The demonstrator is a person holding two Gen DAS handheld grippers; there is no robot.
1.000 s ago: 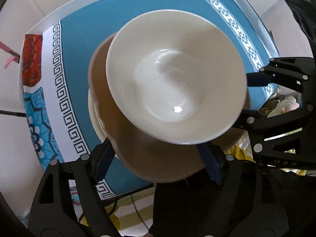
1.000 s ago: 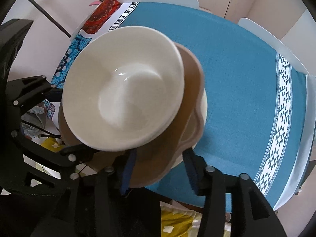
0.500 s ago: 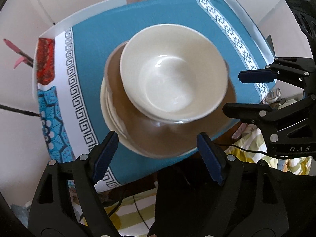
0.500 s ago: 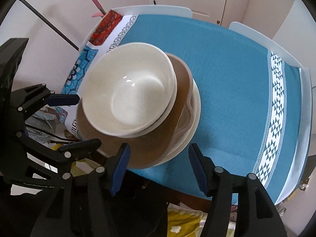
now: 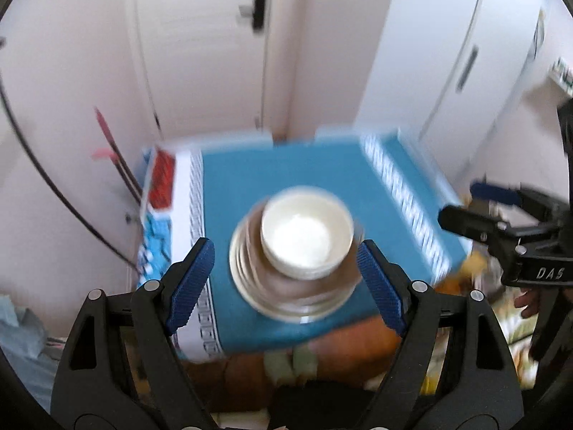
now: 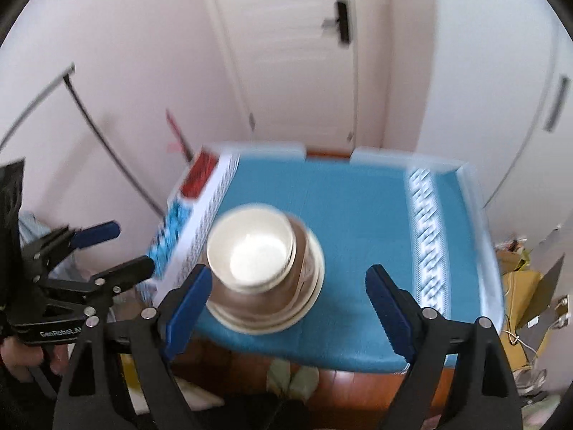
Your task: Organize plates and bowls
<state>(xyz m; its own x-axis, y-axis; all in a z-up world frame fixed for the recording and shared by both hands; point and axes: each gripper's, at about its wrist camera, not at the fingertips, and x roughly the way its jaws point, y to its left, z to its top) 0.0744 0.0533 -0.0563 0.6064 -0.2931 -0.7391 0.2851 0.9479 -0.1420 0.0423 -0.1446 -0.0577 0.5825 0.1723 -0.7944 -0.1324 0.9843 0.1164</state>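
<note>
A cream bowl (image 5: 306, 234) sits on top of a stack of brown and cream plates (image 5: 286, 297) on the blue tablecloth (image 5: 250, 186), near the table's front edge. The bowl (image 6: 250, 247) and plates (image 6: 304, 286) show in the right wrist view too. My left gripper (image 5: 286, 279) is open and empty, held back above the stack. My right gripper (image 6: 286, 297) is open and empty, also drawn back; it shows at the right of the left wrist view (image 5: 480, 208). Both views are blurred.
The tablecloth (image 6: 358, 208) has a white patterned band (image 6: 426, 236) at the right and a white, red and light-blue border (image 6: 200, 200) at the left. White cupboard doors (image 6: 293, 53) stand behind the table. Clutter lies on the floor at the right (image 6: 530, 286).
Both grippers have pulled back and up from the stack, which now looks much smaller. The bowl and plates stay on the table. The jaws have opened wider.
</note>
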